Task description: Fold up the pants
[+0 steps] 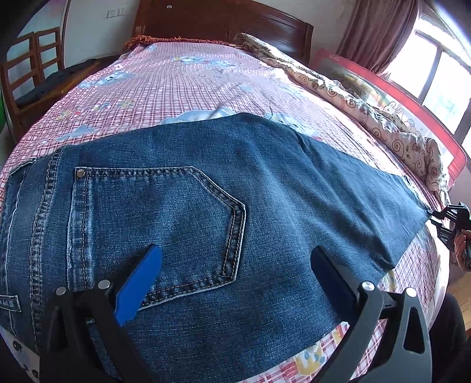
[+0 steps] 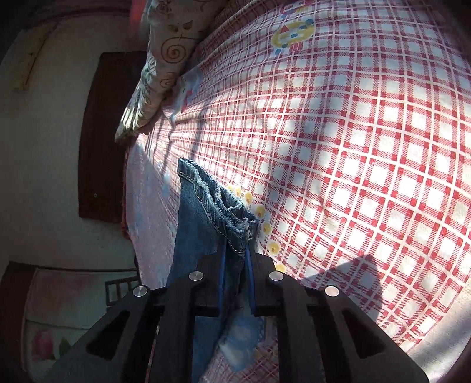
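Note:
Blue jeans (image 1: 223,212) lie flat across the bed, back pocket (image 1: 159,224) up, waist at the left, legs running to the right. My left gripper (image 1: 235,256) is open, its blue fingers (image 1: 141,282) spread wide just above the seat of the jeans. My right gripper (image 2: 235,262) is shut on the frayed hem end of the jeans (image 2: 217,206), which stands up between its fingers. It also shows in the left wrist view (image 1: 450,221) at the far right end of the legs.
The bed has a red-and-white checked sheet (image 2: 353,147). A rolled patterned quilt (image 1: 368,103) lies along the far side by a red rail. A wooden headboard (image 1: 220,20) and chairs (image 1: 32,67) stand behind.

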Demonstrator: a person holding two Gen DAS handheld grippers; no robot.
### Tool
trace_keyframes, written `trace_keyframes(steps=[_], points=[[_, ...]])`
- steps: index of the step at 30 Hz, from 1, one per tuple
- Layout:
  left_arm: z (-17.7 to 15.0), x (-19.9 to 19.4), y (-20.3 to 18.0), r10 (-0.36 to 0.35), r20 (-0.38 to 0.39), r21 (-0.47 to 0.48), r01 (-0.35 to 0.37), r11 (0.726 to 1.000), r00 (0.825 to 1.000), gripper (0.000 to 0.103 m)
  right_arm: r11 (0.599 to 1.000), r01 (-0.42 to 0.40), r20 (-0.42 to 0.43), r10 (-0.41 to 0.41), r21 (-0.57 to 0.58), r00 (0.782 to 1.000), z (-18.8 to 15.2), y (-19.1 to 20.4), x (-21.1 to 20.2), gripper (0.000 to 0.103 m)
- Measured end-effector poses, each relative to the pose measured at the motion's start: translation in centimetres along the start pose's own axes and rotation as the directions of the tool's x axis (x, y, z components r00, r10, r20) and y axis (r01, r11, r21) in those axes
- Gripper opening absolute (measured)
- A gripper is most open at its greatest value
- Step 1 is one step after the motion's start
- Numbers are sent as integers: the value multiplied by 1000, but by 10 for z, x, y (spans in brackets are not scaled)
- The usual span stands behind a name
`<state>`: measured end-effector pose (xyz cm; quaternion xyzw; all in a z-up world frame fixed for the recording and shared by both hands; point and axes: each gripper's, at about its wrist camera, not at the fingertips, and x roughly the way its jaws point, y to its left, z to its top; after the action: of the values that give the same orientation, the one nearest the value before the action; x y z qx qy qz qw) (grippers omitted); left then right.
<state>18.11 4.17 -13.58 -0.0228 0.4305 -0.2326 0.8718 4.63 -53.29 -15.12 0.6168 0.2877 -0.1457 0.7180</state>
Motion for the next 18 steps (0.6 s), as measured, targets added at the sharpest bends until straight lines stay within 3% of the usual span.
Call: trace_keyframes(steps=[4,10,12,14,16,18], points=[[1,0,0,-4,0,-3,4,1000,1000,101,985,31,34,-26,-173,999,-5,50,-12,5],[4,-1,1,-15,2,-10,15,1000,1000,101,899,91,56,-74,-429,996,-25,137,-16,5],[5,0,2,-13,7,-19,13,1000,1000,101,932,94,10,-96,-351,995,-16,123,-7,5],[6,0,2,-14,9,-24,14,1000,1000,101,909,201,68,-189,-365,980,-8,106,-4,5],[7,0,4,-21,9,-32,22,999,1000,101,924,256,53,-251,-284,966,3,74,2,6],[7,1,4,-24,8,-29,24,999,1000,101,909,322,72,-315,-265,946,2,46,-2,11]])
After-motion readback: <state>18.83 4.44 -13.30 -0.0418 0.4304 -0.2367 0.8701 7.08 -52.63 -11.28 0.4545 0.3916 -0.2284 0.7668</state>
